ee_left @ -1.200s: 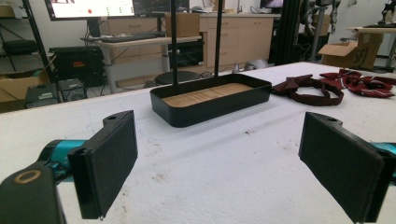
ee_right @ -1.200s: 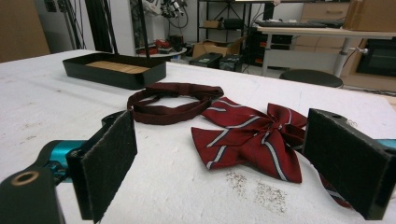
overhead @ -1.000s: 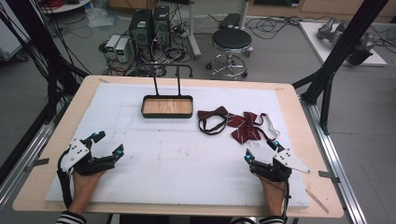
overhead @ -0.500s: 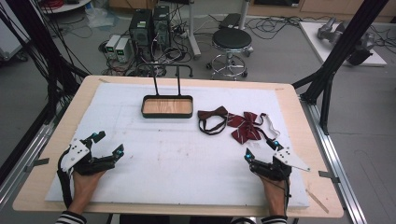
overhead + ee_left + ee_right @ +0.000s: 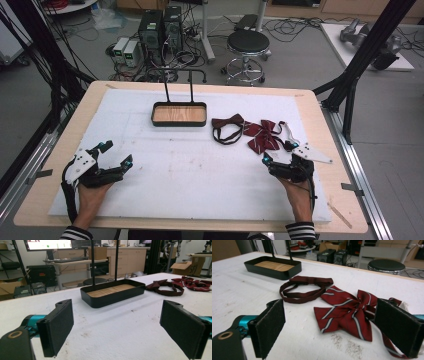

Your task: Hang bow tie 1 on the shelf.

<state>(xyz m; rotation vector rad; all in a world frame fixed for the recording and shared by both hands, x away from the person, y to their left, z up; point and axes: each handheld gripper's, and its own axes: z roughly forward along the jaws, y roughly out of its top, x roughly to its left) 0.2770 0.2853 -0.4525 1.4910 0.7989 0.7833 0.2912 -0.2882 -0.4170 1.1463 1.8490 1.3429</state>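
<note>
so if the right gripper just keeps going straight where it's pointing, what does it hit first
Most likely the striped red bow tie: it lies on the table just ahead of the right gripper, between its open jaws. The dark bow tie lies farther on.

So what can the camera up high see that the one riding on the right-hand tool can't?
The high view alone takes in the person's hands, the left gripper, the right gripper from outside, and the whole white table.

The right gripper view alone gives a close look between its own two black fingers and at the grey stripes on the striped bow tie.

Both show the black tray, the plain dark bow tie, the striped one and the stool.
</note>
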